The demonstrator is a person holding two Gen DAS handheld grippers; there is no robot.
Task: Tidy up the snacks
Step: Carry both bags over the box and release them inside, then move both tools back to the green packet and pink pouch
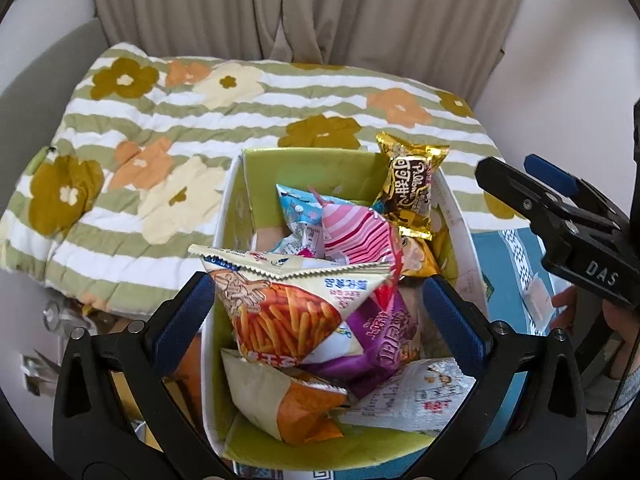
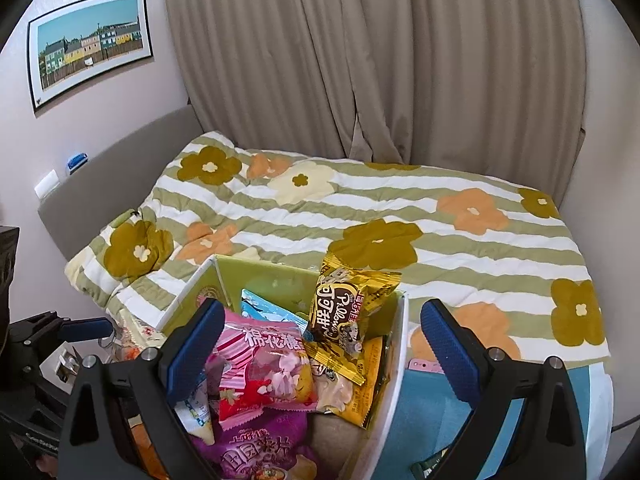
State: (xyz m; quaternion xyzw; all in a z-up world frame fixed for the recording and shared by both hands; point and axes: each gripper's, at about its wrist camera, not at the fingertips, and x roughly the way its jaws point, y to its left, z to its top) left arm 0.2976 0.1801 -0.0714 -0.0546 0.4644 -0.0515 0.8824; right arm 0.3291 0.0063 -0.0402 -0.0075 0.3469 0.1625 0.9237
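Observation:
A white box with a green inside [image 1: 224, 216] [image 2: 394, 364] holds several snack packs. On top lie a cream pack of orange sticks [image 1: 288, 304], a purple pack [image 1: 384, 336] [image 2: 260, 452], a pink striped pack [image 1: 356, 232] [image 2: 260, 364], a light blue pack [image 1: 296, 212] and a gold and brown pack [image 1: 412, 184] [image 2: 348, 312] leaning on the far right wall. My left gripper [image 1: 320, 316] is open above the box, its fingers either side of the stick pack. My right gripper [image 2: 324, 344] is open above the box, holding nothing; it also shows in the left wrist view [image 1: 524, 178].
The box stands on a blue surface [image 2: 428, 408] against a bed with a green striped flower quilt [image 1: 240, 112] [image 2: 400, 216]. Beige curtains [image 2: 380, 60] hang behind. A pink object [image 2: 426, 366] lies right of the box. Clutter sits left of the box [image 1: 60, 320].

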